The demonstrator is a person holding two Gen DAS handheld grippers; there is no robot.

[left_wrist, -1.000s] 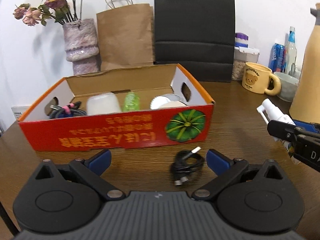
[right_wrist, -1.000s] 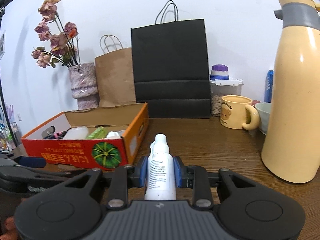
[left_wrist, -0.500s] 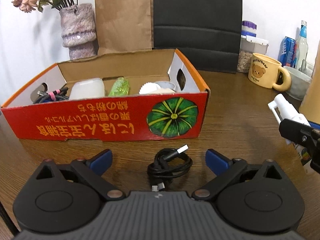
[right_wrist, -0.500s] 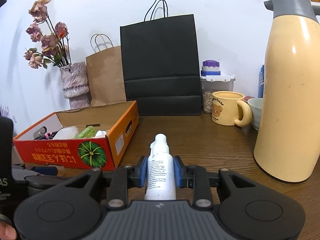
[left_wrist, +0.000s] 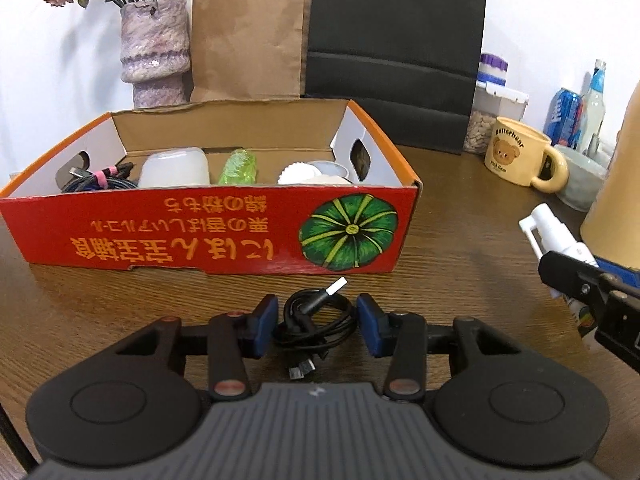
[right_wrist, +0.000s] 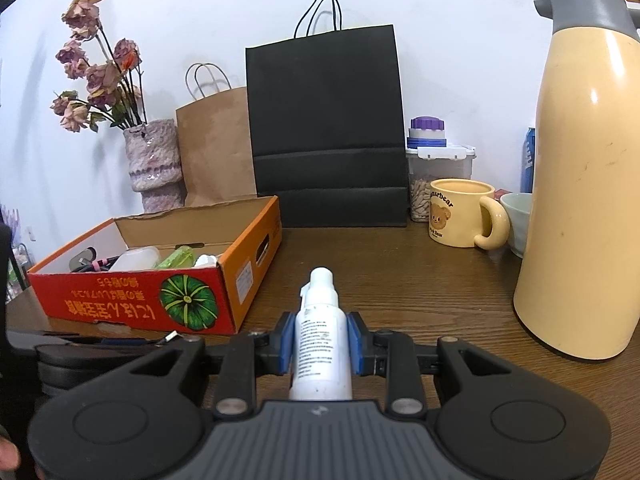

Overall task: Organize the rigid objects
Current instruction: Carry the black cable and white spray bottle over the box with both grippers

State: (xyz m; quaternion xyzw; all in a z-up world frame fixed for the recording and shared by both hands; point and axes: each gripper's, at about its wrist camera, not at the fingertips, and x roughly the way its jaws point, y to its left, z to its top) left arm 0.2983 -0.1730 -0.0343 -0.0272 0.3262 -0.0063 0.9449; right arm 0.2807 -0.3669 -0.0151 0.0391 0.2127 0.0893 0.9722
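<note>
Between the blue pads of the left gripper [left_wrist: 317,330], a coiled black charging cable [left_wrist: 316,322] is lying on the brown wooden table [left_wrist: 460,240]. The jaws have just been closing around the coil, and the pads are now pressing its two sides. Its silver plug is pointing up and ahead, toward the box, while its loose ends are trailing back toward the gripper body.

Just beyond the pads, the orange cardboard box with a green pumpkin print [left_wrist: 208,236] is standing broadside, its long axis running across the gripper's line, so the coming move looks like a lift and a short carry forward over the near wall.

The right gripper [right_wrist: 321,340] is clamping a white plastic spray bottle [right_wrist: 320,340], nozzle pointing ahead; the box is lying ahead and to its left, farther off.

Only the left wrist view is showing the coil itself; the right wrist view is catching just the plug tip.
</note>
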